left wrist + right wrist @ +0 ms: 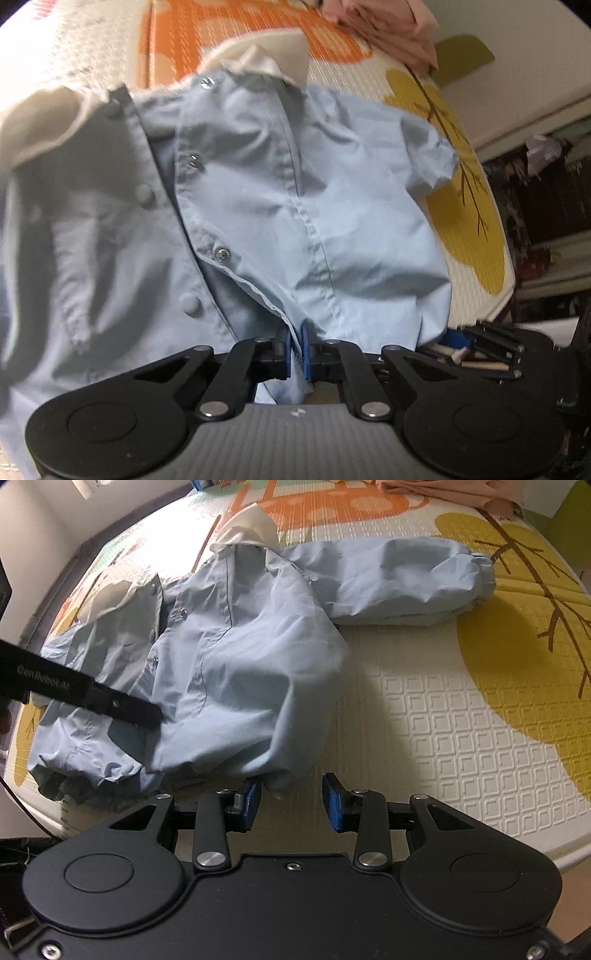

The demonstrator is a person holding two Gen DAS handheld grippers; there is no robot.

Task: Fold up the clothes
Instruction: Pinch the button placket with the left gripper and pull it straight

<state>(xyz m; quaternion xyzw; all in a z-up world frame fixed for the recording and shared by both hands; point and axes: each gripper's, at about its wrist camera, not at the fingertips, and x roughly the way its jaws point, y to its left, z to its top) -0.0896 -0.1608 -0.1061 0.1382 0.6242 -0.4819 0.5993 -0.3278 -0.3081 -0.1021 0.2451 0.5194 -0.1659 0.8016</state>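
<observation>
My left tool (295, 350) is clenched on the hem of the light blue shirt (258, 192), which lies crumpled on the patterned mat (461, 720). My right tool (291, 803) is released, its blue pads spread just beside the shirt's lower edge. One sleeve (406, 579) stretches out sideways. A pink garment (388, 26) lies at the mat's far end.

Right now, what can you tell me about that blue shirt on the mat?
The light blue shirt is a thin, wrinkled woven garment with a white collar, snap buttons down an open front placket and a long sleeve stretched out to one side. It lies crumpled, unfolded, on the patterned mat. The left hand-held gripper is shut on its hem; the right hand-held gripper is open, just at the fabric's near edge.
</observation>
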